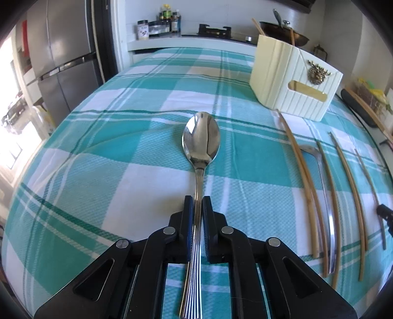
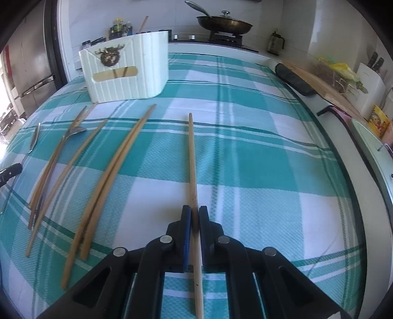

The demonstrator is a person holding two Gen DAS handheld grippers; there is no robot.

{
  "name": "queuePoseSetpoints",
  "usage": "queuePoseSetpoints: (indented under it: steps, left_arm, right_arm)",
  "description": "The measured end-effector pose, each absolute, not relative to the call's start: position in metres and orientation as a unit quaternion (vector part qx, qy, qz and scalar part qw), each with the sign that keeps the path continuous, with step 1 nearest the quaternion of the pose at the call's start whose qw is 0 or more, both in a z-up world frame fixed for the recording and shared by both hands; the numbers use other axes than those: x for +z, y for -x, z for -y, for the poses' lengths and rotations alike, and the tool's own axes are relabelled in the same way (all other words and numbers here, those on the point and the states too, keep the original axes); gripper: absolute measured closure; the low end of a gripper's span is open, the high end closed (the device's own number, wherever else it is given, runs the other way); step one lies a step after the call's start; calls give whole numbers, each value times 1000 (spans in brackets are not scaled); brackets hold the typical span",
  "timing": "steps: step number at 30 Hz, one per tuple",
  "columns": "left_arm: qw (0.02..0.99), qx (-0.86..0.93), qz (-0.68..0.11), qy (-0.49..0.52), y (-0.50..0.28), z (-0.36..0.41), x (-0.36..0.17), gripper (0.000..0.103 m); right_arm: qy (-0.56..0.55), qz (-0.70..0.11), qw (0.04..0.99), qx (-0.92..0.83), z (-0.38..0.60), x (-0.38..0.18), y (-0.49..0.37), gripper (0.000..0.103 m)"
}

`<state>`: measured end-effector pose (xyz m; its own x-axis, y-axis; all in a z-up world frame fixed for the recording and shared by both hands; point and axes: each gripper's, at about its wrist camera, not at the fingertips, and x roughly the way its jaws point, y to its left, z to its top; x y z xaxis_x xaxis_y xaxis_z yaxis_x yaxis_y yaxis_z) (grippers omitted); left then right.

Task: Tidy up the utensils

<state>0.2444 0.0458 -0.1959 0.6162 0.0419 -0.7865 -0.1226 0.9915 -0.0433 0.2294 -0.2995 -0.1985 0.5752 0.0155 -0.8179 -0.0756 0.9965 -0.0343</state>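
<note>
My left gripper [image 1: 198, 200] is shut on the handle of a steel spoon [image 1: 201, 137], bowl pointing forward over the teal checked tablecloth [image 1: 110, 137]. My right gripper [image 2: 195, 209] is shut on a single wooden chopstick [image 2: 192, 152] that points forward. A cream utensil holder [image 1: 292, 81] stands at the far right in the left wrist view and at the far left in the right wrist view [image 2: 127, 73]; chopsticks stand inside it. Several loose chopsticks [image 2: 108, 171] and a second spoon [image 2: 76, 130] lie on the cloth between the grippers.
A stove with a pan [image 2: 224, 23] and spice jars [image 1: 162, 23] stand behind the table. A fridge [image 1: 63, 56] is at the left. A cutting board [image 2: 326, 86] and a black mat [image 2: 294, 78] lie along the right counter.
</note>
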Motion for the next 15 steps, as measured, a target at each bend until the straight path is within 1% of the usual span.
queuePoseSetpoints:
  steps: [2, 4, 5, 6, 7, 8, 9, 10, 13, 15]
  left_arm:
    - [897, 35, -438, 50, -244, -50, -196, 93]
    - [896, 23, -440, 50, -244, -51, -196, 85]
    - [896, 18, -441, 50, -244, -51, -196, 70]
    - [896, 13, -441, 51, -245, -50, -196, 49]
    - [897, 15, -440, 50, -246, -50, -196, 39]
    - [897, 22, -439, 46, -246, -49, -196, 25]
    - [897, 28, -439, 42, -247, -48, -197, 23]
    - [896, 31, -442, 37, -249, -47, -199, 22]
    - [894, 35, -447, 14, -256, -42, -202, 15]
    - [892, 34, -451, 10, -260, -42, -203, 9]
  right_arm:
    - [38, -458, 888, 13, 309, -198, -225, 96]
    - [42, -458, 888, 7, 316, -198, -222, 96]
    - [40, -456, 889, 10, 319, -198, -220, 95]
    - [37, -456, 889, 15, 321, -197, -218, 87]
    - [32, -455, 889, 21, 324, -197, -216, 79]
    - [29, -454, 890, 26, 326, -197, -215, 61]
    - [27, -451, 892, 28, 327, -196, -214, 53]
    - [26, -448, 893, 31, 328, -197, -213, 53]
    - [22, -451, 892, 35, 330, -200, -216, 53]
    - [17, -448, 893, 34, 331, -201, -217, 50]
